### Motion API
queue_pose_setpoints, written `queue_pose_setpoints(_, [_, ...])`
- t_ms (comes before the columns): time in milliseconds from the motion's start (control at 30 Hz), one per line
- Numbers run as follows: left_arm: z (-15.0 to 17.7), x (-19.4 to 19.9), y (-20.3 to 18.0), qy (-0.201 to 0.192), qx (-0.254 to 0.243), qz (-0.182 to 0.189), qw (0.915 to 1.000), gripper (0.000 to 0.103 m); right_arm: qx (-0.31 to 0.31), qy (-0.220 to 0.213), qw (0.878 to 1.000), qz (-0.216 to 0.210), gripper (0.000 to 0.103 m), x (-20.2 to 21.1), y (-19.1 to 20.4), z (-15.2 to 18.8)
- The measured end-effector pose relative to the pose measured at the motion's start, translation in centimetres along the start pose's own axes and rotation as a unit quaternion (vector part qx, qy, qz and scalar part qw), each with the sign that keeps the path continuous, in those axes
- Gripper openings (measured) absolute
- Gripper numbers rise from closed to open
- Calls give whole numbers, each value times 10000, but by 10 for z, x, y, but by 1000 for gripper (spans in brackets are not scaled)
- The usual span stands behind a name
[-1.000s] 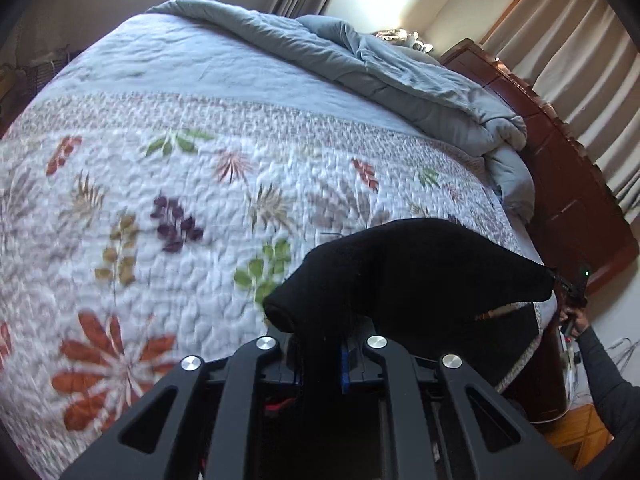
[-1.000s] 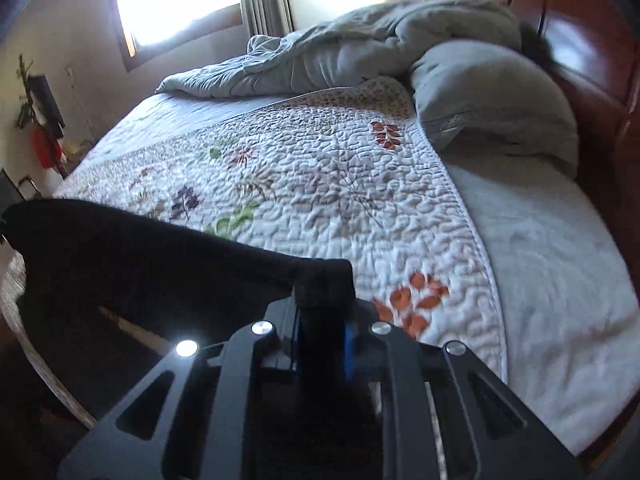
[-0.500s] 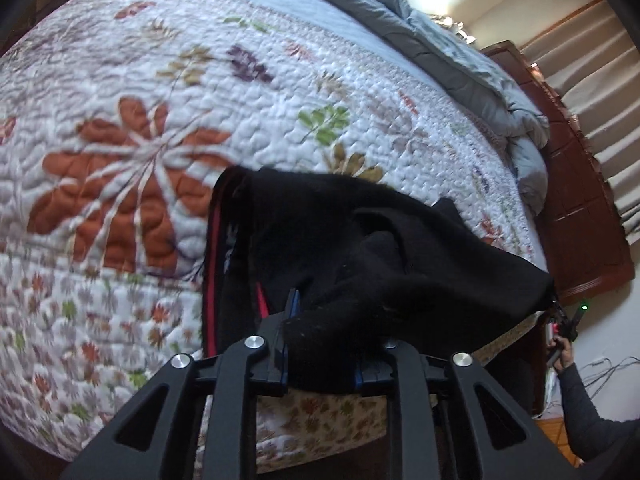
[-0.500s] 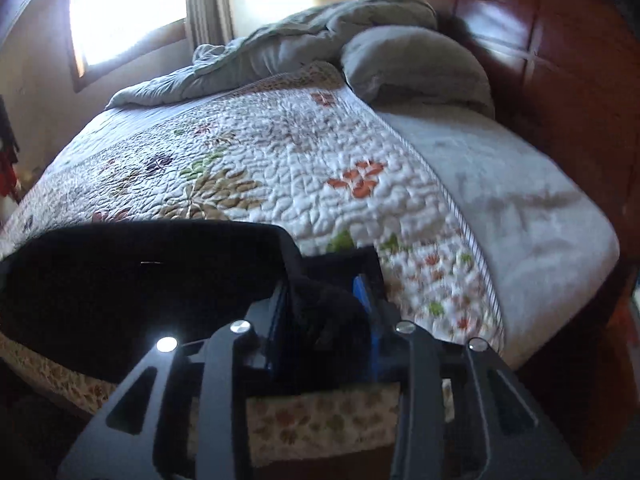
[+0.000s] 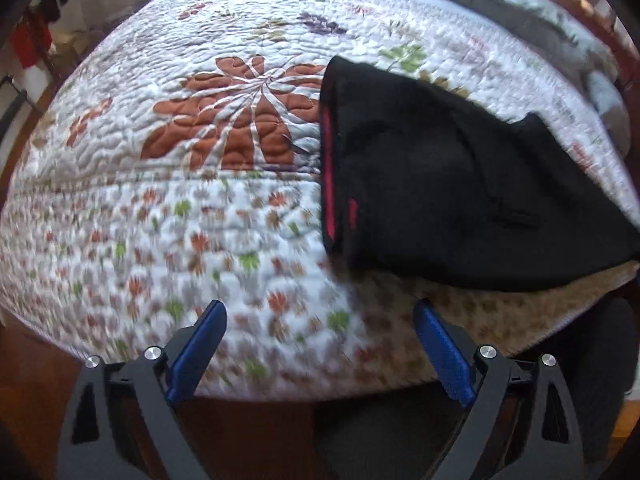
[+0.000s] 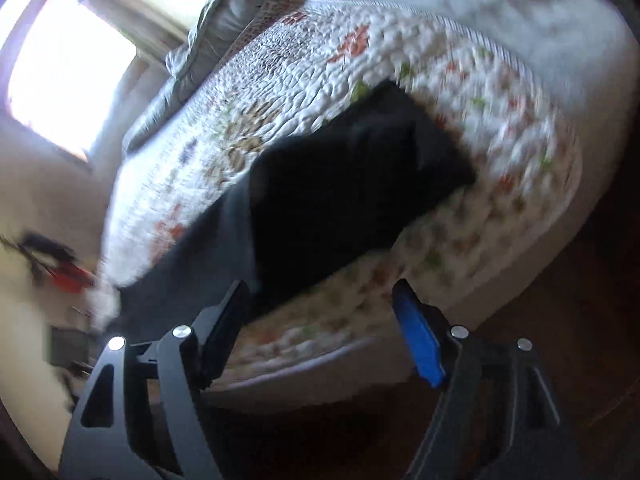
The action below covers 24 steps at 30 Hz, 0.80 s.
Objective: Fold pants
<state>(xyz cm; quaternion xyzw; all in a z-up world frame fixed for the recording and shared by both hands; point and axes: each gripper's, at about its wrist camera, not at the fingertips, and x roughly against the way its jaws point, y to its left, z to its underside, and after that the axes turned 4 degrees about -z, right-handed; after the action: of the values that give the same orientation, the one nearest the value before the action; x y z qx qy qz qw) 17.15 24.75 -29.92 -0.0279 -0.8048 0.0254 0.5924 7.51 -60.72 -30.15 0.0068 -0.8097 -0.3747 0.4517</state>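
The black pants (image 5: 440, 184) lie bunched on the floral quilt (image 5: 224, 128) near the bed's front edge, with a red trim (image 5: 328, 160) showing along their left side. My left gripper (image 5: 320, 320) hangs below them over the quilt's border; its jaws are opening wide with nothing between the blue pads (image 5: 200, 344). In the blurred right wrist view the pants (image 6: 352, 184) drape over the bed's edge. My right gripper (image 6: 320, 304) is just short of them, jaws opening, and its pads (image 6: 418, 340) press on nothing.
A grey duvet (image 5: 520, 4) is heaped at the far side of the bed and shows as the duvet (image 6: 224, 20) under a bright window (image 6: 68, 68). Dark wooden floor (image 6: 580, 320) runs below the bed's edge. A dark grey blurred shape (image 6: 208, 240) crosses left of the pants.
Both grippers were shut on the black pants and have let go and opened wide. The pants now rest on the quilt by the bed's edge. Both views have tilted downward.
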Motion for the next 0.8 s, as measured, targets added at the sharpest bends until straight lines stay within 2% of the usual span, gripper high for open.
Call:
queue_pose_setpoints(100, [12,14,8,-220,458,393,9979,95,-520,-131,9974,-478,75,5,-2,8])
queue_pose_setpoints(133, [14,17,10,-327,689,642,9950,95,-673,-192,9957,-614,76,7,-2,9])
queue_pose_setpoints(233, [9,17,12,-614,1386,1471,9774,95,-1222,-530,9850,-1094,76,16,-7,9])
queue_pose_setpoints(333, [-6,-1,2,-472,1727,1809,9671,95,-1968,-969,9656,-1394,80,24,-20,3])
queue_pose_setpoints(400, [-16,-13,-8,-293,1733,1788,9681,93,-2306,-1088,9547,-1536,80,24,-27,-3])
queue_pose_setpoints(467, [-23,-23,-16,-89,1667,1705,9711,68,-2409,-1079,9538,-1436,80,20,-30,-9])
queue_pose_setpoints(533, [-27,-32,-19,168,1669,1357,9764,39,-2434,-1022,9543,-1400,81,15,-30,-15])
queue_pose_setpoints(600, [-26,-33,-19,285,1721,1269,9765,24,-2454,-950,9548,-1382,81,5,-28,-24])
queue_pose_setpoints(633, [-27,-32,-19,315,1734,1277,9760,20,-2447,-955,9555,-1344,79,3,-28,-28])
queue_pose_setpoints(733, [-29,-29,-27,376,1634,1016,9806,19,-2496,-844,9591,-1031,74,1,-22,-47])
queue_pose_setpoints(767, [-32,-29,-33,392,1521,856,9839,19,-2500,-758,9616,-843,74,3,-18,-49])
queue_pose_setpoints(800, [-34,-28,-34,401,1455,759,9856,19,-2489,-599,9661,-337,77,7,-11,-50])
